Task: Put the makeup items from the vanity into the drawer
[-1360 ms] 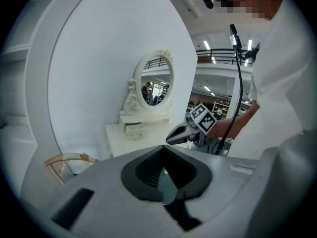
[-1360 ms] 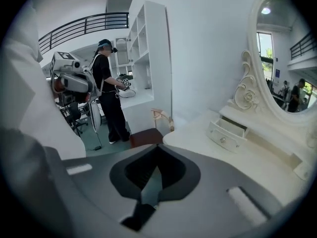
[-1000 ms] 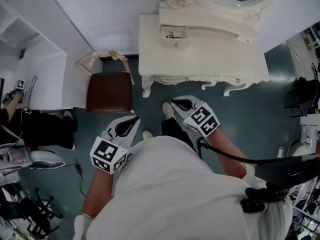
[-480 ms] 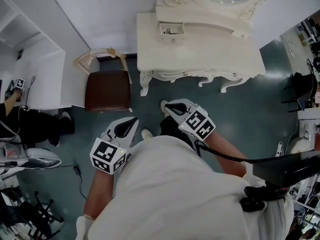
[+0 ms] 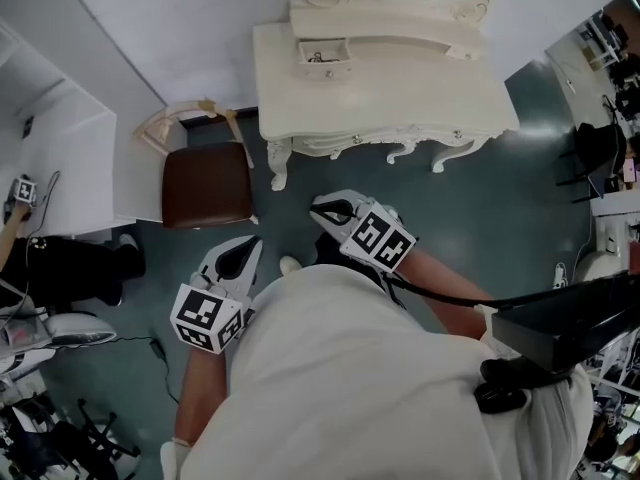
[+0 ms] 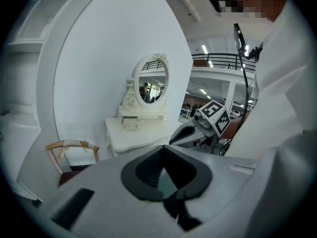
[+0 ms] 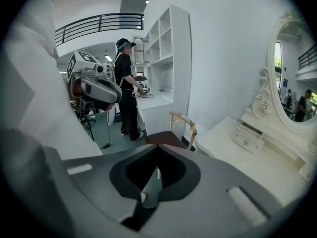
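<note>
Vanity (image 5: pixel 400 103), open drawer (image 5: pixel 322 56), jaws together

Left gripper (image 6: pixel 164 153) was closed, empty. Vanity (image 6: pixel 132 135) sat ahead, chair (image 6: pixel 69 150) to its left, right gripper (image 6: pixel 181 136) alongside.

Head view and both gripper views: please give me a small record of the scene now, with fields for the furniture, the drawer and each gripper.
vanity: white, against the wall, no loose items seen on its top
small drawer: on the vanity top, open, something small and dark inside, too small to name
chair: brown seat, beside the vanity
left gripper: jaws together, nothing between them, held near the body, away from the vanity
right gripper: jaws together, nothing between them, held near the body
</note>
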